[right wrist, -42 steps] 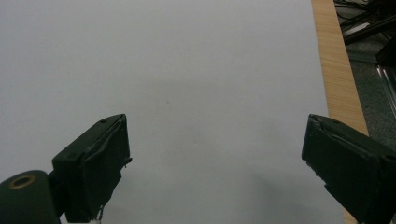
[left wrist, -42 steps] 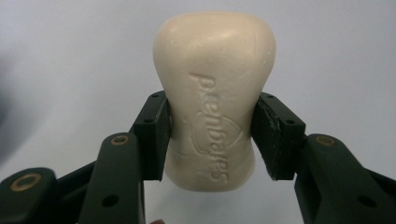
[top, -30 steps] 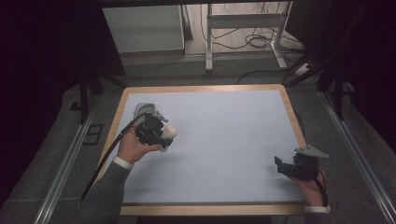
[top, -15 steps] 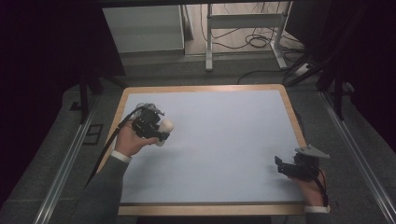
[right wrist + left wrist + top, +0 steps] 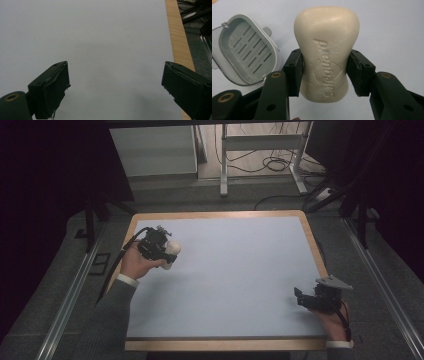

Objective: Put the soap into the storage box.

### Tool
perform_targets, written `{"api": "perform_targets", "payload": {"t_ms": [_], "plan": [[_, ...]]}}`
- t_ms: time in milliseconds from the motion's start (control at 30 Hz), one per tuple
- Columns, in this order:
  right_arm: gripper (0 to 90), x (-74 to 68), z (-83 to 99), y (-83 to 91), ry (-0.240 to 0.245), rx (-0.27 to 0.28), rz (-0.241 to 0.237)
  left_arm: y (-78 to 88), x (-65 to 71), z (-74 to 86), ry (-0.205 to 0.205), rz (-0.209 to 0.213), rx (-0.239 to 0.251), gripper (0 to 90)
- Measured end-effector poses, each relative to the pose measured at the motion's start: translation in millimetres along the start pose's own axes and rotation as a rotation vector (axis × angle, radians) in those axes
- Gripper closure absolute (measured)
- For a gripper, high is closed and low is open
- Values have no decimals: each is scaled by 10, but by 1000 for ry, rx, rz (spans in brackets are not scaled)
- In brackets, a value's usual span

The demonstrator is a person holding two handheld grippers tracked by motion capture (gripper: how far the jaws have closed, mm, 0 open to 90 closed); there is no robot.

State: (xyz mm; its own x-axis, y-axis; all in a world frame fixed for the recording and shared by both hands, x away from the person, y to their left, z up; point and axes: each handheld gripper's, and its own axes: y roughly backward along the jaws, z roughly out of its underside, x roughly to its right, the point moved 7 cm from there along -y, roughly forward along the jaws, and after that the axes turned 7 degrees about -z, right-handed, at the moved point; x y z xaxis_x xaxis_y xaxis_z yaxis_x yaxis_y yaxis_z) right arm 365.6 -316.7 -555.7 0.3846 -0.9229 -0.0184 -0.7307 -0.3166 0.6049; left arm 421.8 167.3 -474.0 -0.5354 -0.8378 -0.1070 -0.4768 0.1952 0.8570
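Held thing: a cream-white, waisted bar of soap with a raised brand word pressed into its face, standing lengthwise between the two black jaws of the left gripper.
Soap against the jaws: the pads press on its narrow waist from both sides; its rounded top reaches well past the jaw tips, and its lower end sits down between the jaw arms.
Soap in the high view: a pale lump sticking out of the left gripper toward the table's middle.
Left jaws: clamped on the soap, one pad on each flank, no gap showing at either pad.
Left gripper's place: near the left edge of the table, closer to the far left corner than to the near one, with the person's left hand wrapped around its body.
Soap and table: whether the bar touches the pale blue top or hangs just above it cannot be told.
Dish: a grey oval plastic soap dish with a slotted floor and a clear lid hinged back, lying open on the table just beside the left jaw, apart from the soap.
Right gripper: near the near right corner of the table, held in the person's right hand, well apart from the soap.
Right jaws: standing wide, with bare pale blue table between them.
Table edge: the light wooden rim runs along the right side of the right gripper view.
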Motion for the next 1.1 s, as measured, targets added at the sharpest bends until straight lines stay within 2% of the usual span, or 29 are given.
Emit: {"api": "perform_targets", "payload": {"t_ms": [533, 733, 800, 1100], "plan": [[74, 15, 10, -5, -2, -3, 4, -5, -207, -59, 36, -24, -12, 500], [74, 12, 12, -10, 0, -3, 5, -38, -331, -67, 70, -32, -29, 500], [74, 13, 13, -12, 0, -4, 5, -74, -389, -77, 93, -36, -36, 500], [75, 23, 17, -9, 0, -5, 6, -173, -531, -107, 134, -57, -61, 500]]}}
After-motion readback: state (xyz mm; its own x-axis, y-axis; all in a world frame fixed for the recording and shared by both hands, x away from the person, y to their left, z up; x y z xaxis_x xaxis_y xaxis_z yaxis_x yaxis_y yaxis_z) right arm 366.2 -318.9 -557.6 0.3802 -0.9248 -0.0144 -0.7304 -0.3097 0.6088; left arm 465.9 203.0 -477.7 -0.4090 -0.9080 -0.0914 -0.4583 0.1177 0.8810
